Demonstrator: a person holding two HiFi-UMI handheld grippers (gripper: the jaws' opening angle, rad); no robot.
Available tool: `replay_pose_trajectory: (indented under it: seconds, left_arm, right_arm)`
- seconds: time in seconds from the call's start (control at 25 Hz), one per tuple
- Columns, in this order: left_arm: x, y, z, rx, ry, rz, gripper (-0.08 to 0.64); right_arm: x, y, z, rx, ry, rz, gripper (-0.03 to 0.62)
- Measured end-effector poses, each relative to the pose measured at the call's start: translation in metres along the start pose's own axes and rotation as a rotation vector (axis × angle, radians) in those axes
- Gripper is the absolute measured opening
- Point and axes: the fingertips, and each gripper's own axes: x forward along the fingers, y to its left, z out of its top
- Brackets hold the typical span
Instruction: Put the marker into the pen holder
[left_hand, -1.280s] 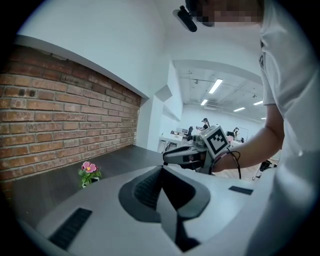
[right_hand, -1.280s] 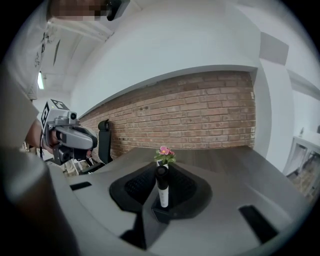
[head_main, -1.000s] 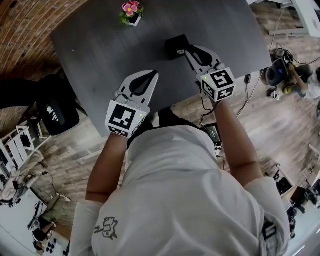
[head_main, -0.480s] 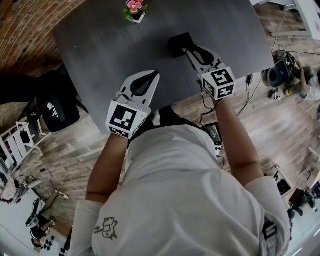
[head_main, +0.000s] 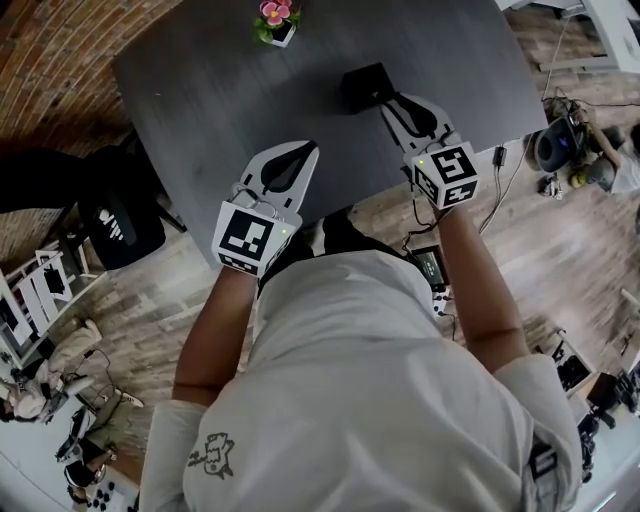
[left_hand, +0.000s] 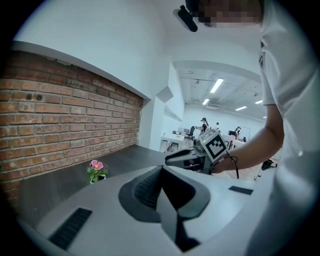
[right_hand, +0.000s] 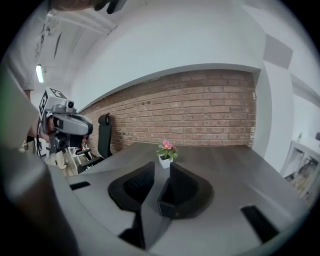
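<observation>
The left gripper (head_main: 298, 150) is hovering over the near edge of the table (head_main: 190, 90). Its jaws are pressed together with nothing between them, and it is taking no part in the work. At the far edge the flower pot (head_main: 276, 20) is standing well apart from both grippers.

Further right, the holder (head_main: 363, 86) is sitting upright on the table. The right gripper (head_main: 395, 100) is pointing at it from the near right, with its tips just beside the holder's wall. Its jaws have just been opening and are now standing spread. In the right gripper view the holder's dark box is showing in the gap ahead of the tips, but the pads are pressing on nothing.

The marker is showing in no view. I am judging that it is resting inside the holder, hidden by the walls, though nothing here is confirming that.

A marker is likely light and stiff, with a smooth round barrel that tends to roll or slip in a loose pinch. The place to take hold would be across the middle of the barrel. The holder is looking light too, so a nudge from the tips could slide or tip it.
</observation>
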Motion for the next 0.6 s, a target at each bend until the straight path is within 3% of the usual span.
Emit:
replay_pose_trajectory:
  seconds: [0.6]
  left_arm:
    - [-0.057, -0.011, 0.021, 0.052, -0.088, -0.089, 0.011]
  right_arm:
    - [-0.070, 0.092, 0.076, -0.089, -0.146, -0.079, 0.026]
